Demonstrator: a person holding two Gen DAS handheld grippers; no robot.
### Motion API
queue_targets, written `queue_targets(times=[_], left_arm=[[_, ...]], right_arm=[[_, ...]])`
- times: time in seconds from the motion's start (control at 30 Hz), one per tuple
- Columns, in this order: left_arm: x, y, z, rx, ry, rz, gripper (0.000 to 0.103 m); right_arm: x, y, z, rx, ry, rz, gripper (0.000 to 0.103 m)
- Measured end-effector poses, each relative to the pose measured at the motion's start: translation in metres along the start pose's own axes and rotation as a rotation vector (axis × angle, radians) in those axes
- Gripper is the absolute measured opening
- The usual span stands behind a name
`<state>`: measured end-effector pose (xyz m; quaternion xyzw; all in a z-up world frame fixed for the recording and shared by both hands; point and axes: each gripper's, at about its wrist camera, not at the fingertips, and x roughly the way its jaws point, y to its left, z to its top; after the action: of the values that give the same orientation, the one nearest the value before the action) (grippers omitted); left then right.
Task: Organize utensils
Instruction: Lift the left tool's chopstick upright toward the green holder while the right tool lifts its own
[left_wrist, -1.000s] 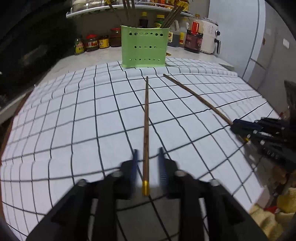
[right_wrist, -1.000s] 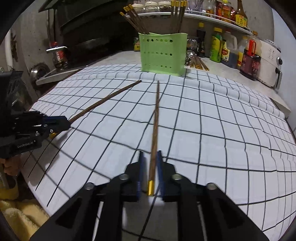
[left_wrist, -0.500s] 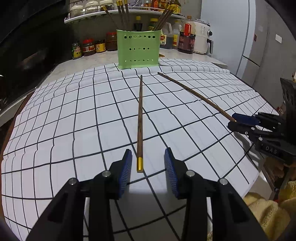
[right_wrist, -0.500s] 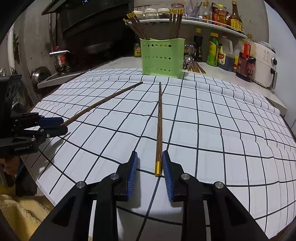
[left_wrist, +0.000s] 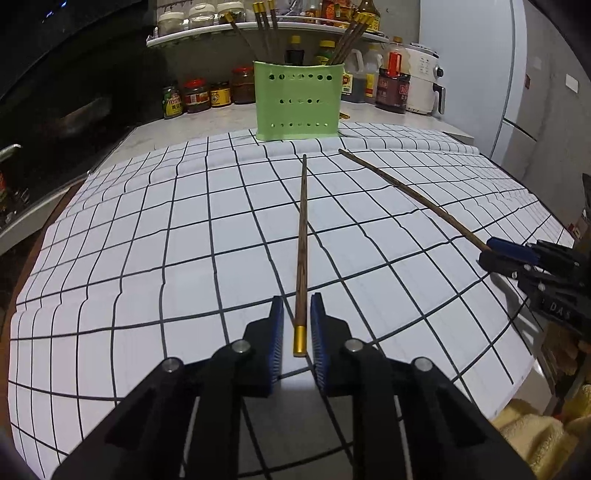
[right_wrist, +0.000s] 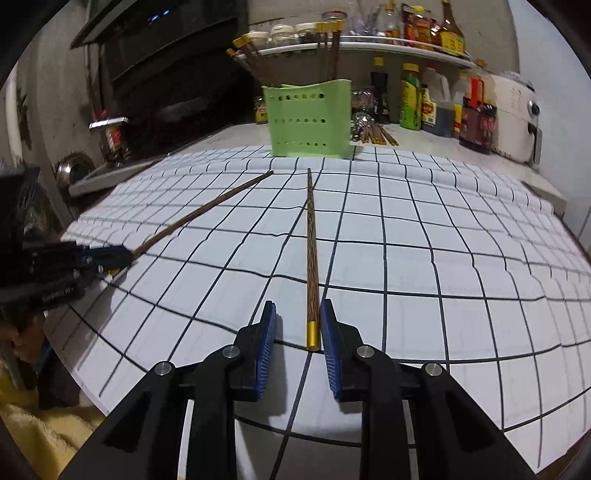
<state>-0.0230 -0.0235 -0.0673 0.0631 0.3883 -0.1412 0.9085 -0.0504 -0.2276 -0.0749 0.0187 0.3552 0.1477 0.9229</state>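
Two brown chopsticks with gold ends lie on a white checked cloth (left_wrist: 147, 258). One chopstick (left_wrist: 301, 240) points at a green perforated holder (left_wrist: 299, 107) at the back, which has several chopsticks standing in it. My left gripper (left_wrist: 297, 301) is closing around this chopstick's gold end, with a thin gap still showing beside each pad. In the right wrist view the other chopstick (right_wrist: 312, 240) lies between the closing jaws of my right gripper (right_wrist: 298, 310), close to the right pad and apart from the left one. Each view shows the other gripper at the cloth's side: right (left_wrist: 487, 253), left (right_wrist: 125, 255).
Jars and sauce bottles (left_wrist: 199, 96) line the counter behind the holder, under a shelf. A white appliance (left_wrist: 424, 85) stands at the back right. Loose chopsticks (right_wrist: 376, 134) lie beside the holder. A yellow towel (left_wrist: 535, 424) hangs below the cloth's near edge.
Half a second ago my left jaws stood wide behind the gold end; now they have narrowed around it. The right jaws are wider than a second ago. Neither chopstick has moved.
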Motion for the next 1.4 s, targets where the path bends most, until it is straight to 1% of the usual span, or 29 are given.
queue_targets(times=[0.03,0.07,0.1,0.17,0.2,0.23,0.27,0.37,0.5,0.73,0.8,0.93,1.0,1.17,1.27,1.4], left_arm=[[0.001,-0.001,0.000,0.004,-0.005,0.002,0.015],[0.001,-0.001,0.001,0.002,-0.010,0.001,0.015],[0.002,0.000,0.001,0.001,-0.012,0.000,0.015],[0.003,0.002,0.001,-0.004,-0.019,-0.004,0.015],[0.004,0.002,0.001,-0.004,-0.021,-0.003,0.015],[0.004,0.002,0.002,-0.008,-0.022,0.007,0.008],[0.003,0.002,0.001,-0.011,-0.024,0.007,0.007],[0.000,0.005,0.001,-0.036,-0.028,-0.012,0.007],[-0.011,0.004,0.005,-0.041,-0.065,-0.026,0.007],[-0.037,0.002,0.021,-0.035,-0.152,-0.038,0.007],[-0.043,0.002,0.028,-0.033,-0.178,-0.035,0.007],[-0.069,0.005,0.049,-0.022,-0.274,-0.023,0.007],[-0.088,0.007,0.060,-0.024,-0.337,-0.022,0.007],[-0.125,0.013,0.076,-0.028,-0.453,-0.034,0.007],[-0.138,0.013,0.081,-0.024,-0.495,-0.034,0.007],[-0.144,0.014,0.083,-0.028,-0.521,-0.043,0.007]], right_arm=[[0.001,-0.001,0.000,0.008,-0.002,-0.004,0.023],[0.002,-0.001,0.001,0.009,-0.006,-0.024,0.017],[0.002,-0.001,0.001,0.005,-0.009,-0.041,0.013],[0.003,0.000,0.001,-0.001,-0.012,-0.054,0.007],[0.002,0.001,0.001,-0.008,-0.011,-0.061,0.007],[0.001,0.002,0.001,-0.016,-0.011,-0.070,0.007],[0.001,0.003,0.000,-0.020,-0.010,-0.074,0.007],[-0.004,0.001,-0.001,-0.005,-0.003,-0.047,0.007],[-0.013,-0.004,0.003,0.031,-0.014,-0.021,0.007],[-0.033,-0.006,0.016,0.068,-0.052,0.017,0.007],[-0.040,-0.005,0.023,0.068,-0.072,0.023,0.007],[-0.061,-0.002,0.045,0.064,-0.137,0.024,0.007],[-0.075,-0.001,0.058,0.061,-0.185,0.030,0.007],[-0.111,0.003,0.087,0.042,-0.312,0.036,0.007],[-0.127,0.007,0.103,0.021,-0.379,0.030,0.007],[-0.135,0.012,0.118,-0.002,-0.417,0.029,0.007]])
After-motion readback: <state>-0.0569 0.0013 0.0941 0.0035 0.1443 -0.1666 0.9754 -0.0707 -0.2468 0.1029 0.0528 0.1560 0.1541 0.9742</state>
